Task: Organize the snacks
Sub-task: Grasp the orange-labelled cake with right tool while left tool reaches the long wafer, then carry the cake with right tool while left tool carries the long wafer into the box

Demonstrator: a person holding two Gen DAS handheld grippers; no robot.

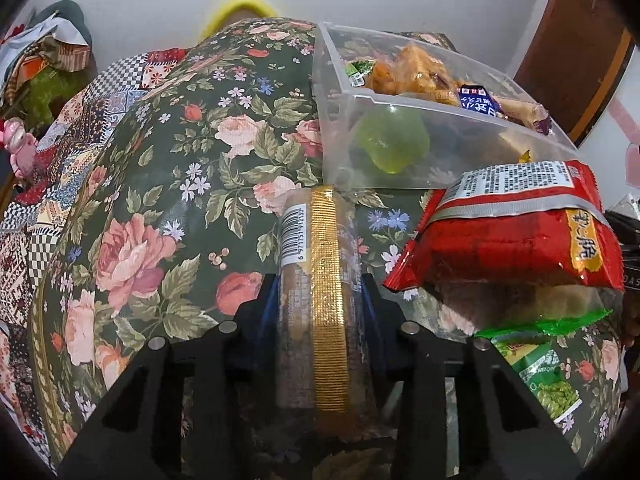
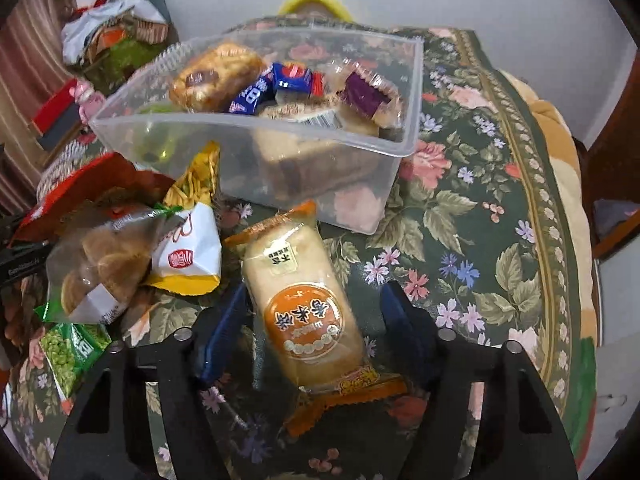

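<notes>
The left claw [image 1: 320, 284] is clamping a brown gold-seamed snack packet [image 1: 316, 300] short of the clear plastic tub [image 1: 400, 120], while the right claw [image 2: 312, 320] is gaping around an orange-wrapped pastry [image 2: 304, 300] on the floral-clothed table [image 2: 480, 220], whose slick wrapper might be slipping free.

The gold-banded snack packet [image 1: 320, 280] carries a barcode numbered 6 97175191213; other printing is unreadable.

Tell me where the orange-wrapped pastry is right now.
In the right wrist view, the orange-wrapped pastry lies on the floral cloth between the open fingers of the right gripper, just in front of the clear plastic bin.
</notes>
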